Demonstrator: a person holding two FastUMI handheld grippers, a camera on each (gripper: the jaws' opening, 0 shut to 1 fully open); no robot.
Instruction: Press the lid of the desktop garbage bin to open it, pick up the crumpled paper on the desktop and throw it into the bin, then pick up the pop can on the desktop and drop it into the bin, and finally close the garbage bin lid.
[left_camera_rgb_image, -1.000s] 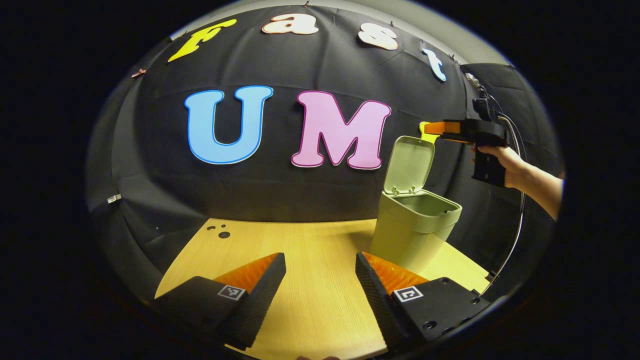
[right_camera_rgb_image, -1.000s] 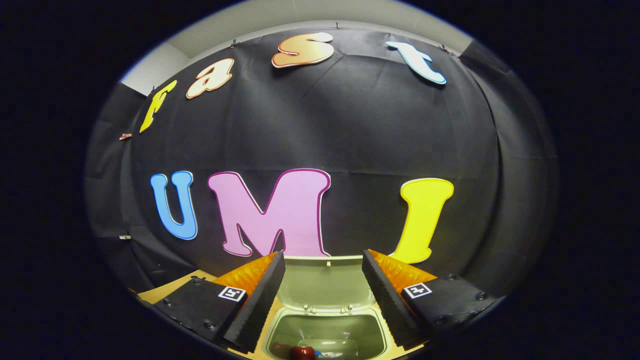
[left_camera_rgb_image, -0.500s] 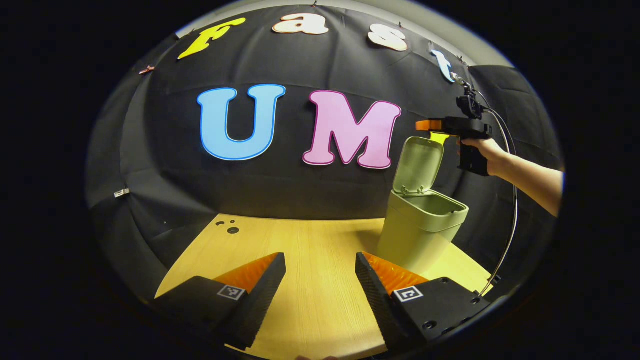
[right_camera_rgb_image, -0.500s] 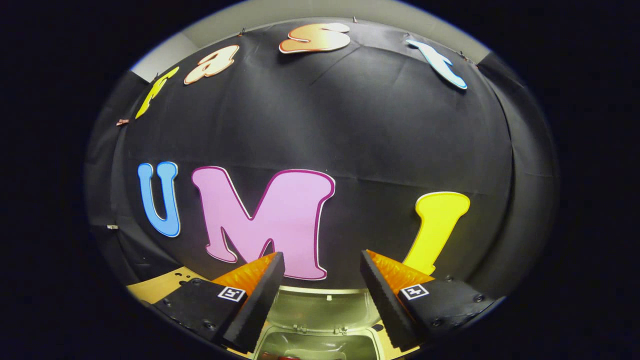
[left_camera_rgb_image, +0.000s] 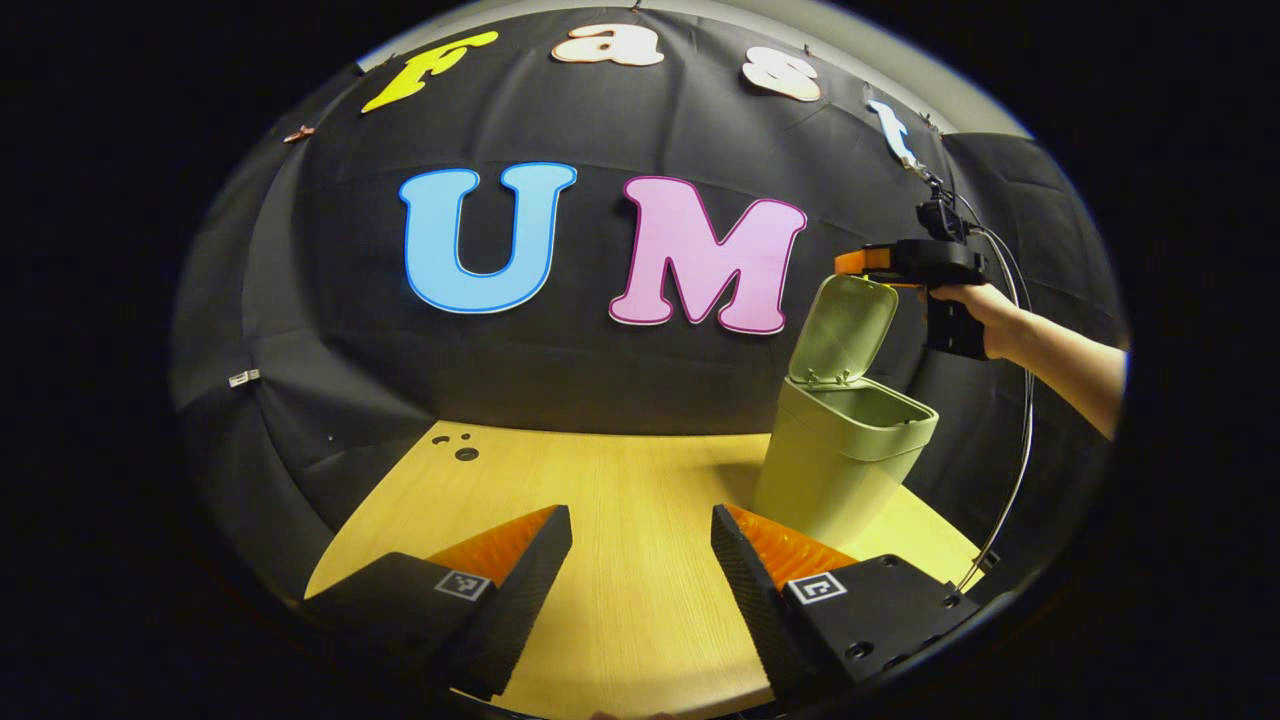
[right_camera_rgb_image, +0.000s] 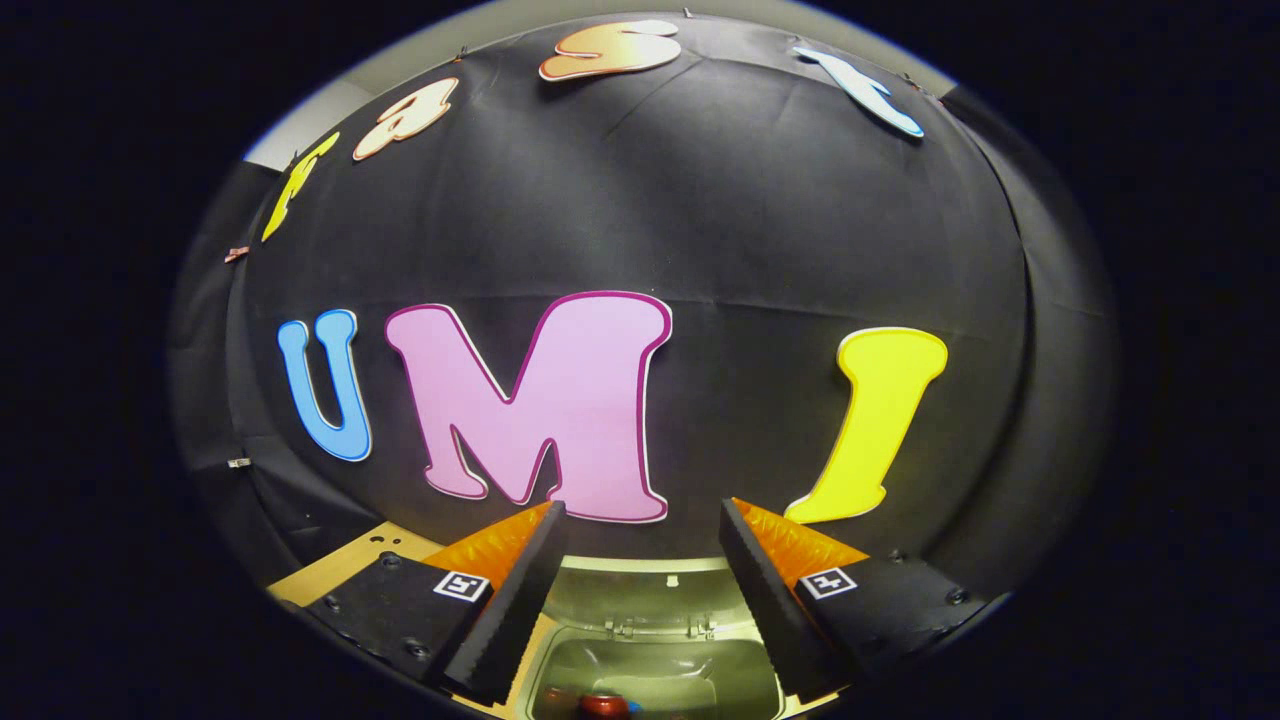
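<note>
Fingers spread wide and empty, the left gripper (left_camera_rgb_image: 640, 570) idles low over the table (left_camera_rgb_image: 620, 480); beyond, the right gripper (right_camera_rgb_image: 640, 580), equally open, hovers at the raised lid (left_camera_rgb_image: 842, 328) of the bin (left_camera_rgb_image: 840, 455), apparently poised to close it.

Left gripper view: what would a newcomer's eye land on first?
The green bin at the table's right side, its lid standing open. Right above the lid's top edge hovers the right gripper, held by a hand. Near the bottom, the left gripper waits, jaws apart and empty.
</note>
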